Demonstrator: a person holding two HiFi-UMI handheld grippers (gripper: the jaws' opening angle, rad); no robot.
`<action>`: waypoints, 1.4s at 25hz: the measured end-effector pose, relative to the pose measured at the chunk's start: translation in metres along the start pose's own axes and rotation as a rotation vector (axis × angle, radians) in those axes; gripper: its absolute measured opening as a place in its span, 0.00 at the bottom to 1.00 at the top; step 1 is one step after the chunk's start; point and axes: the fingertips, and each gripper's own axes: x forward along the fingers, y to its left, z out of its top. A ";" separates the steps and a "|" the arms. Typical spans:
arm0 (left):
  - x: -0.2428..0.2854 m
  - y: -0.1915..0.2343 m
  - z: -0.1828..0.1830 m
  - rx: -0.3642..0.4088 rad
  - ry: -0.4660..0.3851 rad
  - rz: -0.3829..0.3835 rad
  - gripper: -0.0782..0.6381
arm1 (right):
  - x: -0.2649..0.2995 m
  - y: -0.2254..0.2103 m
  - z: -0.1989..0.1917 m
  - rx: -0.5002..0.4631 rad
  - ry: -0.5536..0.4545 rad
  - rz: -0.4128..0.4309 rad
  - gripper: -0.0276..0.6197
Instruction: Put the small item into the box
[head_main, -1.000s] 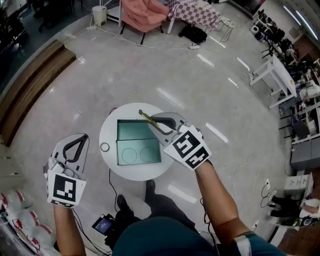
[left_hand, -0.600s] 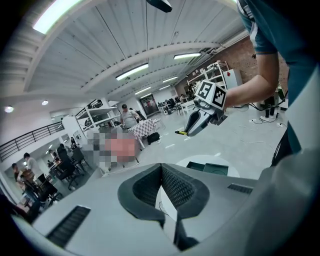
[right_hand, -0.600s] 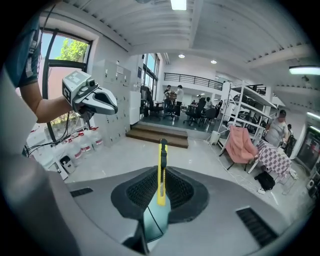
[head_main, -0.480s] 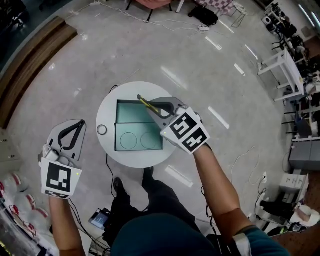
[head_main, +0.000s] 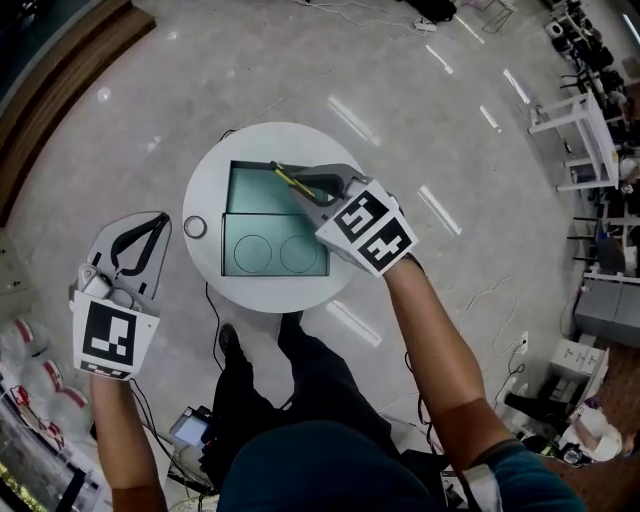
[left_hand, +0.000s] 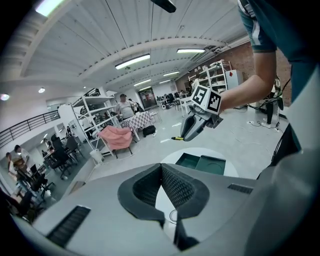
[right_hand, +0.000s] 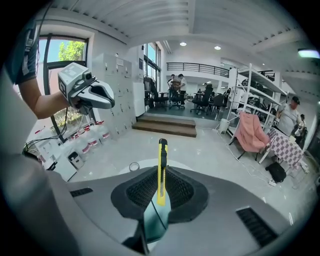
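We hold the yellow knife clamped in the right gripper over the open box; left gripper jaws together, empty, beside the table.

Cutter: rear end buried between the right gripper jaws. That gripper covers the box at its far right corner in head view. Ring beside the box is too small to ID. Left forearm is cut off at the bottom edge.
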 end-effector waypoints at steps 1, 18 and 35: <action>0.005 -0.001 -0.003 -0.004 0.004 -0.003 0.13 | 0.006 -0.002 -0.004 0.002 0.006 0.007 0.14; 0.057 -0.007 -0.054 -0.084 0.050 -0.029 0.13 | 0.085 -0.010 -0.058 0.001 0.107 0.111 0.14; 0.077 -0.015 -0.090 -0.135 0.084 -0.044 0.13 | 0.139 0.001 -0.106 -0.012 0.207 0.191 0.14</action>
